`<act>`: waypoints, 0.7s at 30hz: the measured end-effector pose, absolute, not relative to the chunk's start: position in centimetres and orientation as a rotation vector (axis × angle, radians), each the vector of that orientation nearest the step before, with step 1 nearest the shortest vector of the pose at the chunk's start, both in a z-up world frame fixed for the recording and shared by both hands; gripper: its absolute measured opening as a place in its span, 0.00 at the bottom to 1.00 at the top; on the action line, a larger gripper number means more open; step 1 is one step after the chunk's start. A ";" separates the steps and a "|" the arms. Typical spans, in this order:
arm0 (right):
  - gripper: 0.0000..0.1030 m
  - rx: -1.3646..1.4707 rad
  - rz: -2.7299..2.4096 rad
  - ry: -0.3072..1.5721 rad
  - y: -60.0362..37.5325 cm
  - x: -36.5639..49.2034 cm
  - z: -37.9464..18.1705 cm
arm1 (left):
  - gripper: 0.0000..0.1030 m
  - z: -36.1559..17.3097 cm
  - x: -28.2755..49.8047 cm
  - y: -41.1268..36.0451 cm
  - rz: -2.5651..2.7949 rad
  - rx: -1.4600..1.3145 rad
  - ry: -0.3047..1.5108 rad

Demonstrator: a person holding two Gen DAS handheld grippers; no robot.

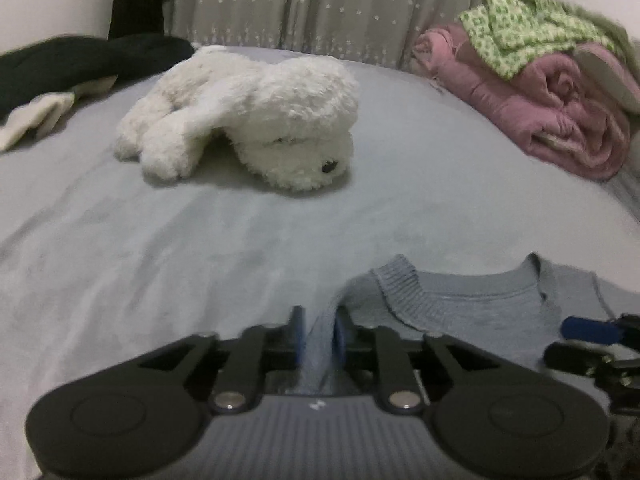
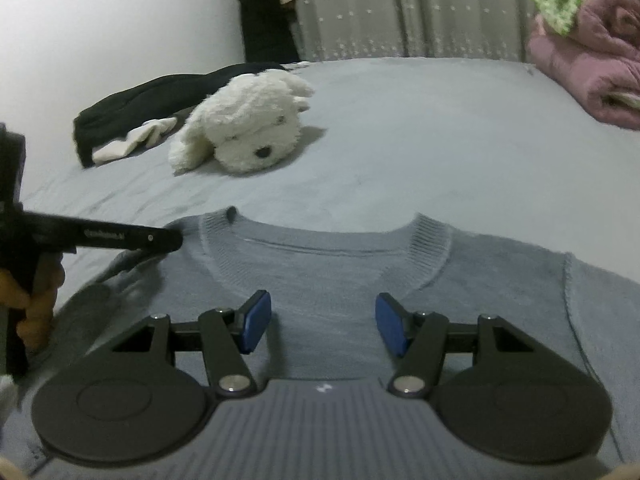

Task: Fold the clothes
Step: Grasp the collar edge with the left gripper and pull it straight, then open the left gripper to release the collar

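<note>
A grey-blue knit sweater [image 2: 320, 272] lies flat on the bed, its ribbed round collar [image 2: 332, 240] facing away. My left gripper [image 1: 318, 332] is shut on a fold of the sweater [image 1: 472, 304] near its left shoulder; the cloth rises between the blue pads. The left gripper also shows at the left in the right wrist view [image 2: 176, 240], at the sweater's shoulder edge. My right gripper [image 2: 322, 328] is open and empty, hovering just above the sweater's chest below the collar. Its tips show at the right edge of the left wrist view [image 1: 592, 336].
A white plush dog [image 1: 248, 116] lies on the grey bedsheet [image 1: 160, 240] beyond the sweater. Dark clothing and a pale sock [image 2: 132, 140] lie at the far left. A rolled pink blanket [image 1: 552, 108] with a green patterned cloth [image 1: 524, 28] sits far right. A curtain [image 2: 400, 8] hangs behind.
</note>
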State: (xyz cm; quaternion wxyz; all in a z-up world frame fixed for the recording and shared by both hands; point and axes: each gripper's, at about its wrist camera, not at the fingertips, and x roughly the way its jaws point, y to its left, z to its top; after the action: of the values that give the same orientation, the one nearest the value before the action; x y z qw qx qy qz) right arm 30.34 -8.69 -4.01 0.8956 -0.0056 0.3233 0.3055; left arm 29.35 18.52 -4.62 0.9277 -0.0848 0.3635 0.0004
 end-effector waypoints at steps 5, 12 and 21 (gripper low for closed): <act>0.60 -0.012 0.725 0.683 -7.0 29.2 -2.9 | 0.37 -3.4 26.6 20.5 0.027 -0.200 0.775; 0.60 -0.015 0.911 0.713 -3.3 27.1 -1.9 | 0.38 -2.4 22.7 21.8 0.050 -0.181 0.811; 0.50 0.021 1.148 0.650 0.7 24.9 -2.7 | 0.38 -2.6 18.8 22.6 0.024 -0.210 0.872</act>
State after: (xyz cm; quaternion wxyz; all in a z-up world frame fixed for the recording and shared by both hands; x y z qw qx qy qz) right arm 24.87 0.67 -2.71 0.7900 0.0100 0.3021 0.5334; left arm 18.83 22.64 -2.62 0.9010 -0.1013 0.4217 0.0117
